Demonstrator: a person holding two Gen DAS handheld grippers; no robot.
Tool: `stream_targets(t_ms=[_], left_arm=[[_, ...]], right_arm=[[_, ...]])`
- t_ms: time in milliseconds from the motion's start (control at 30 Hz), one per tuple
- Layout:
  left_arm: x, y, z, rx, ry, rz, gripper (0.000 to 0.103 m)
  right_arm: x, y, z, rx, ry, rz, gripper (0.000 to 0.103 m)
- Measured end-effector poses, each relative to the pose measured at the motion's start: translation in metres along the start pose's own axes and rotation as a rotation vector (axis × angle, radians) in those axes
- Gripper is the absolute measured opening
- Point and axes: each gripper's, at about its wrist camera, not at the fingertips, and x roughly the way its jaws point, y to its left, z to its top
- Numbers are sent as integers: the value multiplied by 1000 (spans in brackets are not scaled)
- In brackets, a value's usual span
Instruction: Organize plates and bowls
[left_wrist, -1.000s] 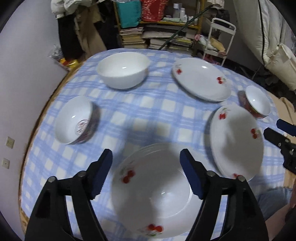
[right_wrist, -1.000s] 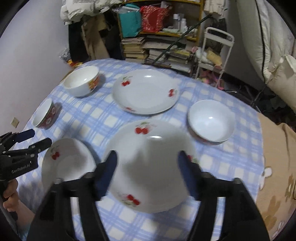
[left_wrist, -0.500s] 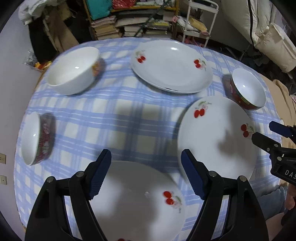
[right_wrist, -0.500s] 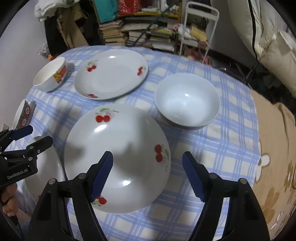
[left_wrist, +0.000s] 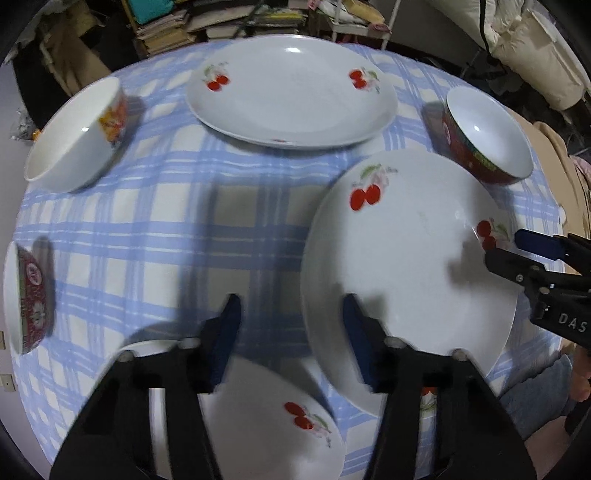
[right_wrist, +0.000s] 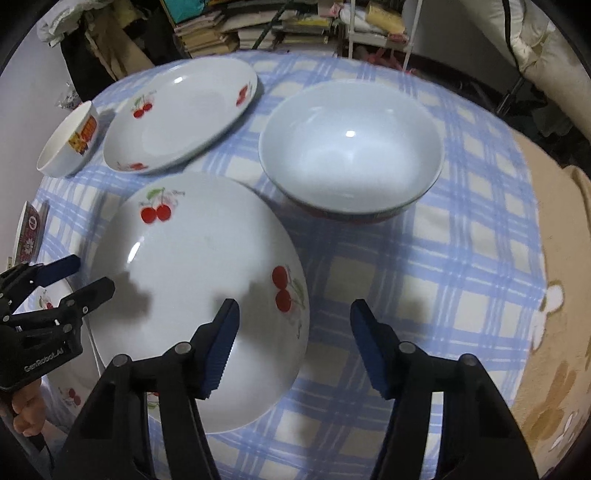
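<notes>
Left wrist view: nearest cherry plate (left_wrist: 258, 424) half hidden behind left tool (left_wrist: 291, 343).

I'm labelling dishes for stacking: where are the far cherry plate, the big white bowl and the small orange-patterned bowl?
far cherry plate (left_wrist: 291, 92): left wrist view, its centre.
big white bowl (right_wrist: 351, 155): right wrist view, inner basin.
small orange-patterned bowl (right_wrist: 64, 146): right wrist view, its outer wall.
</notes>
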Motion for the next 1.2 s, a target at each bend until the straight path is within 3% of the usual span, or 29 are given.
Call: stream_targets(t_ms=[33, 100, 167, 200, 333, 533, 633, 867, 1200], left_arm=[[2, -1, 0, 3, -1, -24, 24], [4, -3, 0, 1, -4, -65, 18], [5, -5, 1, 2, -21, -64, 18], [6, -4, 2, -5, -21, -68, 19], [10, 10, 6, -76, -4, -143, 18], [4, 16, 6, -84, 14, -172, 16], [-6, 13, 4, -54, -9, -136, 17], [-42, 23, -1, -59, -55, -113, 17], [-74, 79, -34, -155, -59, -36, 17]], right_arm=[[4, 0, 0, 0, 14, 4, 63], [13, -3, 1, 6, 42, 23, 53], [18, -7, 1, 29, 56, 59, 28], [19, -10, 2, 49, 58, 95, 24], [21, -20, 2, 105, 53, 158, 21], [14, -38, -2, 195, 29, 256, 16], [3, -33, -2, 180, -8, 220, 17], [-16, -19, -3, 189, -62, 254, 17], [-31, 54, -6, 96, -98, 301, 16]])
